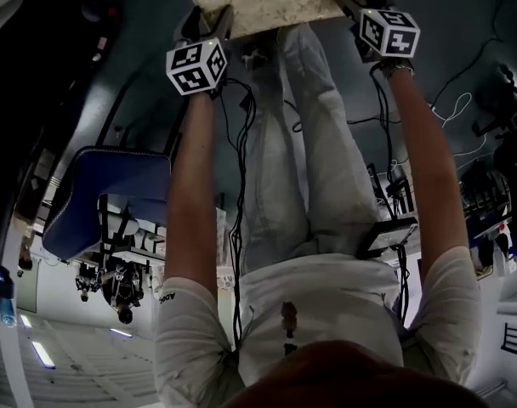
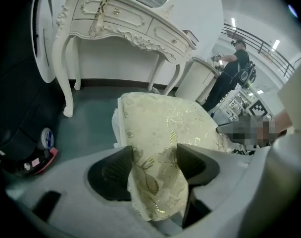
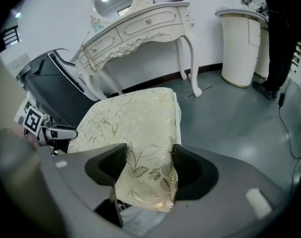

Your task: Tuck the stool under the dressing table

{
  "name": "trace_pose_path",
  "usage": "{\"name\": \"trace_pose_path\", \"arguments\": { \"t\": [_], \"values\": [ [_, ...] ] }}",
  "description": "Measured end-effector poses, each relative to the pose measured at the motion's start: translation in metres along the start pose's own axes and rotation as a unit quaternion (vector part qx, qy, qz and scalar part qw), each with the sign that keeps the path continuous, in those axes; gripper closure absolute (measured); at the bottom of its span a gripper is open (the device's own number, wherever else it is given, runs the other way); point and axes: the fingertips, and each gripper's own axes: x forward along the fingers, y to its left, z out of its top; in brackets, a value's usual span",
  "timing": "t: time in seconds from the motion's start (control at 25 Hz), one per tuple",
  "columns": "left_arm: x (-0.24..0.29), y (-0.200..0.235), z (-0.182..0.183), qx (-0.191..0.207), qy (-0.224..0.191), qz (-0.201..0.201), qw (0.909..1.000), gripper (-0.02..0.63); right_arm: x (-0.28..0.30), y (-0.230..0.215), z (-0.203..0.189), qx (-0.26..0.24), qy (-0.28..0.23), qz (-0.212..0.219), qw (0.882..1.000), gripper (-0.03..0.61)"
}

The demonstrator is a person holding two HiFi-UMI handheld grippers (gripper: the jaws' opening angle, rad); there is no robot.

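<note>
Stool (image 2: 160, 123): gold-leaf cushion, on the floor in front of the table (image 2: 116, 19), apart from it, not under it.
Left tool (image 2: 154, 162), right tool (image 3: 148, 165): each clamped on a cushion edge.
Table: seen in the gripper views only.
Person's arms (image 1: 190, 194): seen in the head view only.

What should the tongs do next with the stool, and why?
Probably move the stool straight ahead, toward the gap between the dressing table's legs. The left tongs and the right tongs are each clamped on a corner of the stool's cushion, and open floor lies between stool and table, so it is not tucked under yet.
</note>
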Motion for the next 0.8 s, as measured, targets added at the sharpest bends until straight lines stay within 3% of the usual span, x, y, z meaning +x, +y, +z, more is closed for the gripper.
{"name": "trace_pose_path", "arguments": {
  "t": [0.36,0.56,0.8],
  "values": [
    [0.041,-0.002,0.058,-0.056,-0.007,0.041,0.9975,0.322,0.041,-0.036,0.098,-0.060,0.021,0.037,0.997,0.273],
    [0.054,0.025,0.108,-0.058,-0.022,0.054,0.9966,0.320,0.071,-0.031,0.157,-0.075,0.010,0.043,0.996,0.273],
    [0.099,0.045,0.177,-0.047,-0.045,0.051,0.9966,0.316,0.109,-0.054,0.228,-0.075,-0.018,0.046,0.996,0.273]
  ]
}}
